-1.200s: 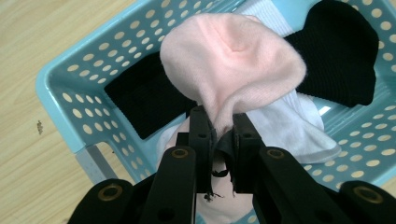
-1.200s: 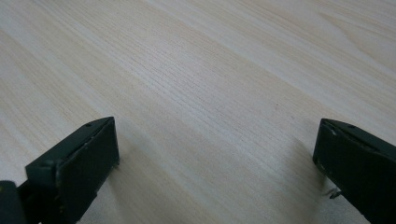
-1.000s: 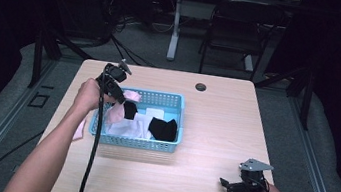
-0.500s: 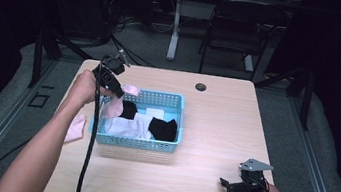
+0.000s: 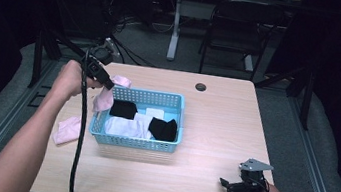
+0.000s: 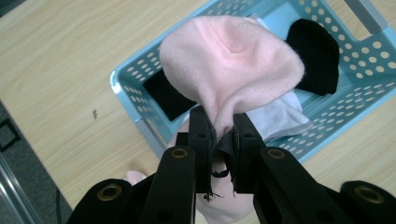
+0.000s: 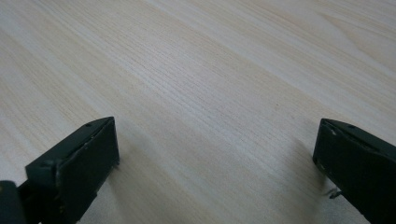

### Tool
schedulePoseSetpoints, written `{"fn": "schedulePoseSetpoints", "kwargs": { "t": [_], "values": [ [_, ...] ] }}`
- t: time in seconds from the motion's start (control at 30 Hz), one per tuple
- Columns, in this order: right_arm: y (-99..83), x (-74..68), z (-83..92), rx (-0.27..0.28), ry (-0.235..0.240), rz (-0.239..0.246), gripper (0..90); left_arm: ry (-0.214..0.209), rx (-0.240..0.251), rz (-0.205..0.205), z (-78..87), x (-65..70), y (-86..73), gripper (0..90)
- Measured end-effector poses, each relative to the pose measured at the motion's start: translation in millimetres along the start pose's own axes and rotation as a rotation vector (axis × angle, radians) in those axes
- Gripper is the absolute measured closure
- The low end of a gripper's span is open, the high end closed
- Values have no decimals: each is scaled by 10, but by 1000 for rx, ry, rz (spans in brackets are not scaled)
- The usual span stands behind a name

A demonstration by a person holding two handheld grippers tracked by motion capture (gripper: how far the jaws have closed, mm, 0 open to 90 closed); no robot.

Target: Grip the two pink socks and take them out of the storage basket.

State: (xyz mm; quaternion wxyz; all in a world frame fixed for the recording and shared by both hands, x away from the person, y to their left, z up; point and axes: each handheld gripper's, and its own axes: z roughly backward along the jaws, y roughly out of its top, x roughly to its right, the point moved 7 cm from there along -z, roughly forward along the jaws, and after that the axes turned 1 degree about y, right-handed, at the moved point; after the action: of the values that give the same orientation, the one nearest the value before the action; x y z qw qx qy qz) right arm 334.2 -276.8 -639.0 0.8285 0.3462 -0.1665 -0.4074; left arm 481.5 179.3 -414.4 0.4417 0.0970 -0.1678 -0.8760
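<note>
Overhead, left gripper (image 5: pixel 106 83) is raised at the blue basket's (image 5: pixel 137 143) left end, jaws pinched tight on a pink sock (image 5: pixel 105 98). Sock hangs from the jaws over the basket's left rim, part of its fabric showing behind the gripper near the far left corner. Left gripper view: same pink sock (image 6: pixel 231 65) bunched into a rounded lump above the closed jaws, fabric nipped between the pads; the basket's (image 6: pixel 128 95) corner lies below it. Inside the basket: a black sock (image 5: pixel 123 108) at the far left, a second black sock (image 5: pixel 163 128) toward the right, white cloth (image 5: pixel 126 126) between and under them. A second pink sock (image 5: pixel 69 129) lies flat on the table (image 5: pixel 214 127) just left of the basket, near the person's left forearm, apart from the held one. Right gripper (image 5: pixel 234 187) rests low on the table at the near right corner, well apart from the basket. Right gripper view: jaws stand wide apart, nothing between them, bare wood grain beneath. Small dark round grommet (image 5: pixel 201 86) sits in the tabletop near the far edge.
</note>
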Motion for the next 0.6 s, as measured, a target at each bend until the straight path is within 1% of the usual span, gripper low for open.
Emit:
{"fn": "schedulePoseSetpoints", "kwargs": {
  "t": [0.23, 0.27, 0.3, 0.43, 0.6],
  "values": [
    [-1, 0, 0, -1, 0, 0, 0, 14, 24, 33, 144, -134, -87, 812],
    [-1, 0, 0, -1, 0, 0, 0, 14, 24, 33, 144, -134, -87, 812],
    [0, 0, 0, -1, 0, 0, 0, 20, 21, 31, 180, -172, -116, 812],
    [-1, 0, 0, -1, 0, 0, 0, 36, 30, 51, 248, -260, -177, 813],
    [0, 0, 0, 0, 0, 0, 0, 56, 21, 67, 307, -380, -279, 813]
  ]
}}
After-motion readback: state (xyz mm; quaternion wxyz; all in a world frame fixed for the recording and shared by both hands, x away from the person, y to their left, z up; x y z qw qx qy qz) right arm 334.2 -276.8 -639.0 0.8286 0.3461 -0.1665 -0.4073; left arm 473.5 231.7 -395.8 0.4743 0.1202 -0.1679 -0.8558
